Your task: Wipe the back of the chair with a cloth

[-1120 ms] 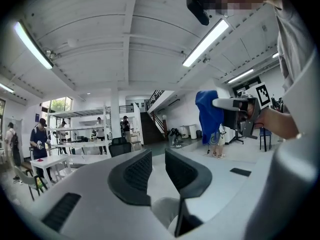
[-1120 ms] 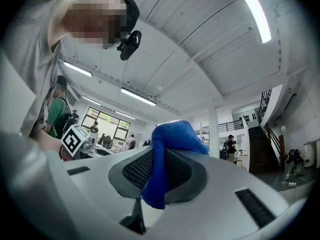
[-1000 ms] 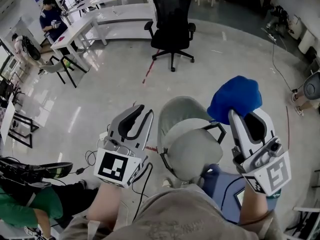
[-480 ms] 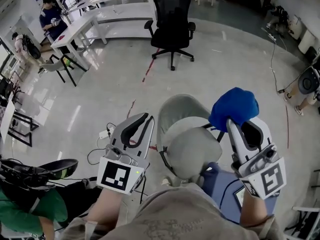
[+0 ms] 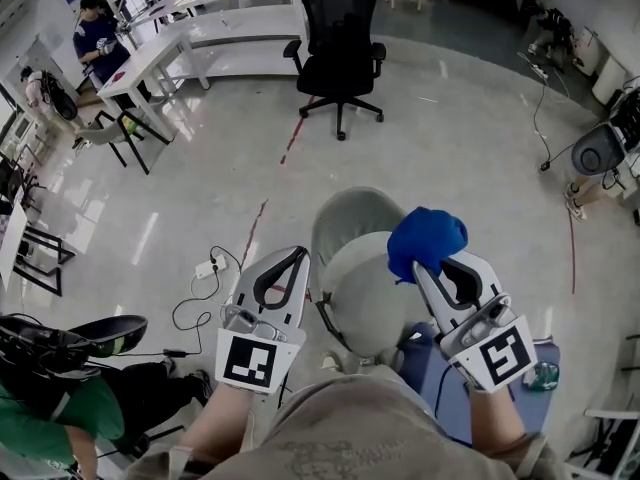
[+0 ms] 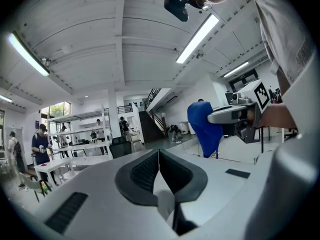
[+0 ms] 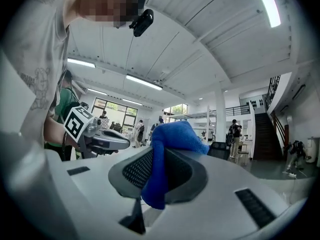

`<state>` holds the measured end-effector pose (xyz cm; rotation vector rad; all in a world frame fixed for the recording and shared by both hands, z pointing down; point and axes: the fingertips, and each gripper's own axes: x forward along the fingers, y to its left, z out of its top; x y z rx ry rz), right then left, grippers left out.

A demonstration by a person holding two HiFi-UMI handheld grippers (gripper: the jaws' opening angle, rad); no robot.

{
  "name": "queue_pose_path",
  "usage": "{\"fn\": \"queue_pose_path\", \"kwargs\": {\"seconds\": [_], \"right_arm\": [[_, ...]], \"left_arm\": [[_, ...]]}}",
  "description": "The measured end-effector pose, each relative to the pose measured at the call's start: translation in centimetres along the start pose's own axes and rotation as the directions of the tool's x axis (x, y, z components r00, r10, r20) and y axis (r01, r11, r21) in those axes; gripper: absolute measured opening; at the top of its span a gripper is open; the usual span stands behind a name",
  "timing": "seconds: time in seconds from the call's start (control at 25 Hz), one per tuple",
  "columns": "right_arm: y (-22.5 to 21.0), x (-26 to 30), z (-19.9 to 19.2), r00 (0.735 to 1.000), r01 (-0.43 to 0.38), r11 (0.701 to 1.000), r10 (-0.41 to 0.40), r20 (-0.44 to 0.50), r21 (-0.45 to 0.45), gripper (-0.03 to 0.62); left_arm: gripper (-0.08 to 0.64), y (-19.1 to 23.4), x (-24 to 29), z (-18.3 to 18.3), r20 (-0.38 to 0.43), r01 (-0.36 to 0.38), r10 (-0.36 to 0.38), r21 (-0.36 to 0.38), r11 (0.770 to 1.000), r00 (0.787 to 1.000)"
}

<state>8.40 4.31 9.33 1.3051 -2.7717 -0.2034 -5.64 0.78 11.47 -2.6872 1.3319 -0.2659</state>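
From above, the grey chair (image 5: 365,288) stands right below me with its rounded back nearest. My right gripper (image 5: 425,263) is shut on a bunched blue cloth (image 5: 425,240), which sits over the upper right edge of the chair back; I cannot tell whether it touches. In the right gripper view the cloth (image 7: 172,136) is pinched between the jaws and bulges beyond the tips. My left gripper (image 5: 298,256) hangs just left of the chair back. Its jaws are shut with nothing between them (image 6: 159,154). The cloth (image 6: 204,129) also shows in the left gripper view.
A black office chair (image 5: 340,38) stands further out on the glossy floor, with white desks (image 5: 220,33) and people behind it. A power strip with cables (image 5: 210,268) lies left of the grey chair. A person in green (image 5: 60,408) is at lower left. A round machine (image 5: 600,148) is at right.
Both grippers have come down and in towards the grey chair's back. The blue cloth has moved from right of the chair to over the back's edge. The left jaws have closed.
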Motion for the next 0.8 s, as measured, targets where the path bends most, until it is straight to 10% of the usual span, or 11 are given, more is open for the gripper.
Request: {"fn": "queue_pose_path", "kwargs": {"seconds": [0.8], "right_arm": [[1.1,0.2,-3.7,0.997,-0.028,0.995,0.035,-0.073,0.094,0.069]], "left_arm": [[0.02,-0.6,-0.8,-2.5,-0.043,0.004,-0.006,-0.04,0.999,0.999]]}}
